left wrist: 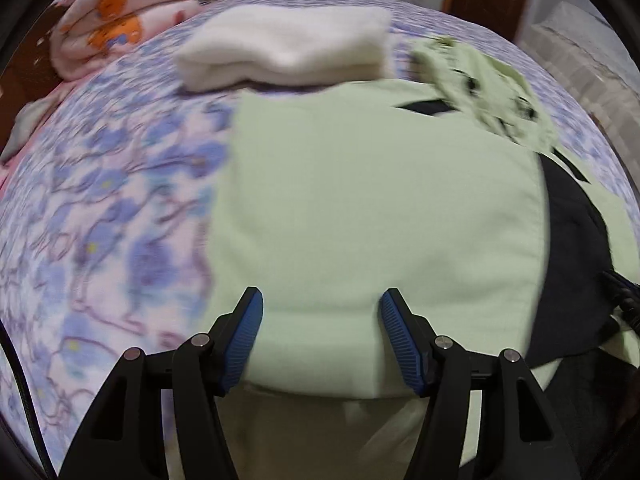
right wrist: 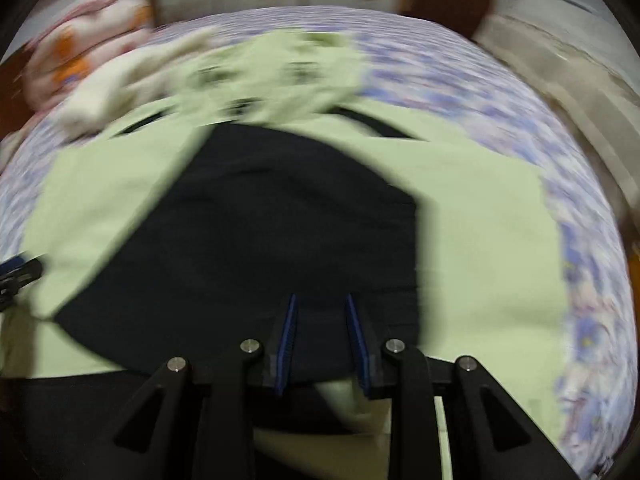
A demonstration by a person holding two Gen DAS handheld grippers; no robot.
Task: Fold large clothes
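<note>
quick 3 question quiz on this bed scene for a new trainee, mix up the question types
1. True or false: the left gripper is clamped on the green garment.
2. What lies on the bed beyond the green garment? A) folded white item B) a laptop C) a shoe
3. Fill in: the right gripper hovers over the garment's ____ panel.

Key: 1 false, its fingers stand apart, over the cloth; 2 A; 3 black.
</note>
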